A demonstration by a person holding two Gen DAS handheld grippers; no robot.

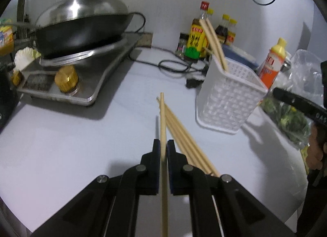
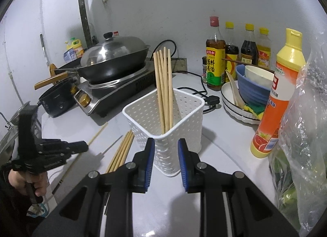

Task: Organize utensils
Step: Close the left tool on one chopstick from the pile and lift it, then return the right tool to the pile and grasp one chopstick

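My left gripper (image 1: 163, 145) is shut on a single wooden chopstick (image 1: 162, 118), held just above the white counter. Several loose chopsticks (image 1: 184, 139) lie on the counter just right of it; they also show in the right wrist view (image 2: 122, 151). A white perforated utensil basket (image 1: 229, 98) stands to the right with several chopsticks upright in it (image 2: 163, 90). My right gripper (image 2: 164, 145) is open and empty, just in front of the basket (image 2: 173, 135). The left gripper (image 2: 77, 147) shows at the left of the right wrist view with its held chopstick (image 2: 98, 132).
A lidded wok (image 1: 81, 20) sits on an induction cooker (image 2: 114, 94) at the back left. Sauce bottles (image 2: 214, 61) line the wall. Stacked bowls and plates (image 2: 249, 90), an orange bottle (image 2: 273, 102) and a plastic bag of greens (image 2: 302, 135) are on the right.
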